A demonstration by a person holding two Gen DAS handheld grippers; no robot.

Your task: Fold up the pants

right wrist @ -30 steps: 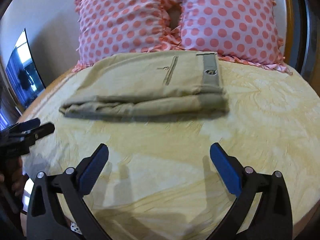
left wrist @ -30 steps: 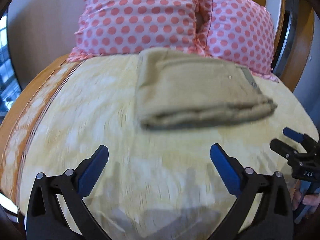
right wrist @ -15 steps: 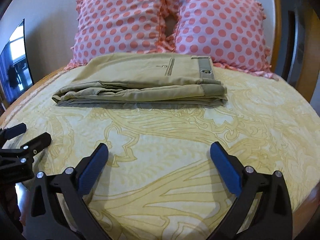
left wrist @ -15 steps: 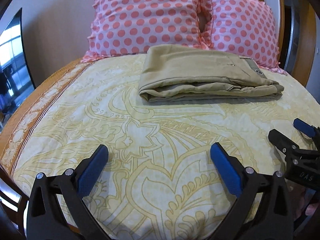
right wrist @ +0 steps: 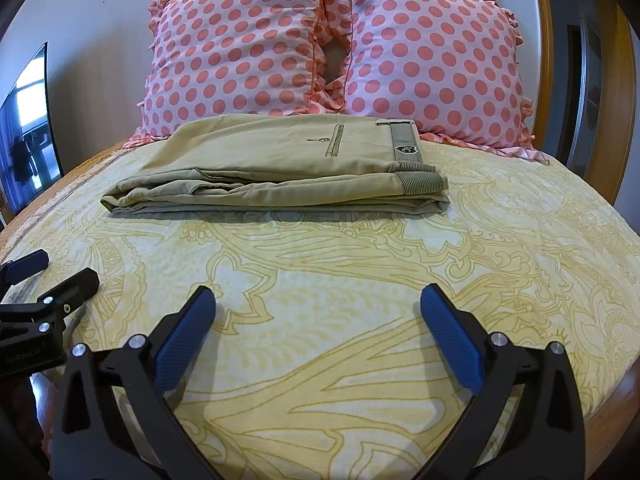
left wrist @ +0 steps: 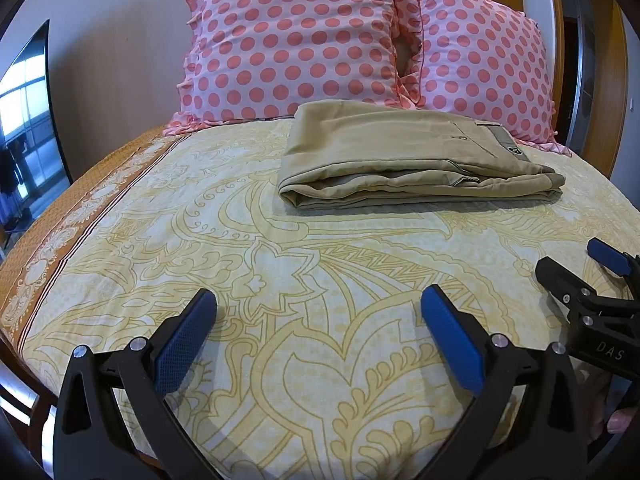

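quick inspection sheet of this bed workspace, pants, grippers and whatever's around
surface: bed sheet, yellow floral print, orange border on its left edge
job's things: khaki pants folded into a flat stack, lying near the pillows
clutter: nothing seen
grippers: left gripper and right gripper both open, empty, short of the pants
cables: nothing seen
surroundings: two pink polka-dot pillows against the wall, dark screen at left, wooden door frame at right

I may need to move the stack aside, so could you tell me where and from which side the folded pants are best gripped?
Grip the folded pants at the near long edge, where the layers stack into one thick lip facing both grippers. Come in low and straight from the front. With the left gripper and right gripper both open, I would pinch all layers at two spots so the fold holds.
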